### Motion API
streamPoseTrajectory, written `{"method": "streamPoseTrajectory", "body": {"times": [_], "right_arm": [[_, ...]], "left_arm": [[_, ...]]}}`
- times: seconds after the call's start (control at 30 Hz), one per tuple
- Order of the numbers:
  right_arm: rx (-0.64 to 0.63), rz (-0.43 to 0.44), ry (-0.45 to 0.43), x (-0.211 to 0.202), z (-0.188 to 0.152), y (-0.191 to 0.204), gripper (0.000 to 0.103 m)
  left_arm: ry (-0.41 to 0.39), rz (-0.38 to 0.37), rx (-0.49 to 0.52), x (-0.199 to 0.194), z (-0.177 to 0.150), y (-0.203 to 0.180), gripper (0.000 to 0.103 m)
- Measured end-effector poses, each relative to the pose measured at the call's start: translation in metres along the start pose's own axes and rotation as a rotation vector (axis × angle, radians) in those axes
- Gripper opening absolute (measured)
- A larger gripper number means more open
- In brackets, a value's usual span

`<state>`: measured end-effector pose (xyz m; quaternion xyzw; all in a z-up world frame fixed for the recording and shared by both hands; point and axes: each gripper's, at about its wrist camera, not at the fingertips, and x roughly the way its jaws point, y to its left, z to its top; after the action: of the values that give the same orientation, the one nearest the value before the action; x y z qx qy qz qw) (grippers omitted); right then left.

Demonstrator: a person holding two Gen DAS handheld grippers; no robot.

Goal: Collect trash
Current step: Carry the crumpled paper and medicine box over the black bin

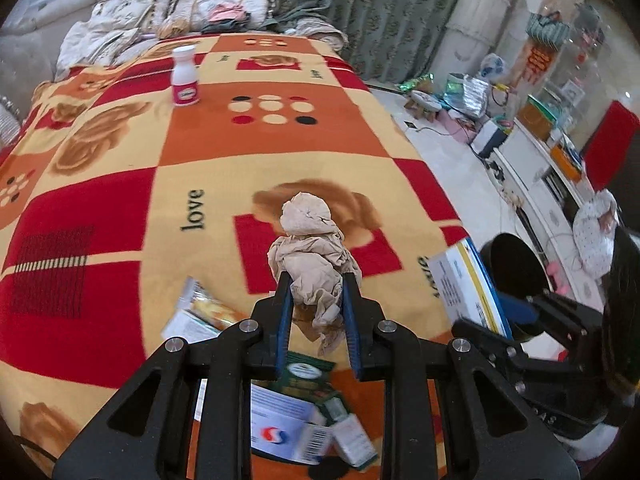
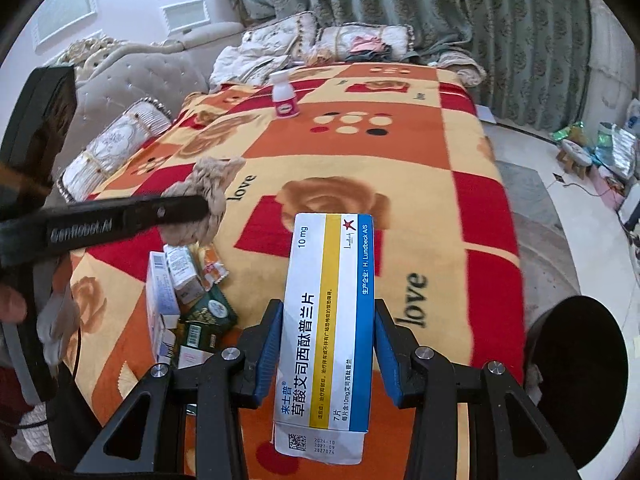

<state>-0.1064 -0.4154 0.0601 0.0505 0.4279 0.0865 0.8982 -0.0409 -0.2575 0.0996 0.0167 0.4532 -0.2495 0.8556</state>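
My left gripper is shut on a crumpled beige tissue, held above the patterned blanket. From the right wrist view the same tissue bulges past the left gripper's black finger. My right gripper is shut on a white, blue and yellow medicine box, clamped by its long sides and lifted off the bed. That box also shows at the right of the left wrist view, close to a black bin. A pile of small boxes and wrappers lies below the left gripper.
A white bottle with a pink label stands upright far up the blanket. The black bin sits on the floor beside the bed's right edge. Pillows and clothes lie at the headboard end. Bags and clutter line the floor at the far right.
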Motion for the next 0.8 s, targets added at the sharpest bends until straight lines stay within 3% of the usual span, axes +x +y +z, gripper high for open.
{"method": "streamPoseTrajectory", "body": {"times": [0.8], "right_arm": [[0.141,-0.094,-0.04,-0.042,-0.029,-0.074,0.042]], "left_arm": [[0.031,-0.07,0.152,0.021,-0.013,-0.097,0.021]]}}
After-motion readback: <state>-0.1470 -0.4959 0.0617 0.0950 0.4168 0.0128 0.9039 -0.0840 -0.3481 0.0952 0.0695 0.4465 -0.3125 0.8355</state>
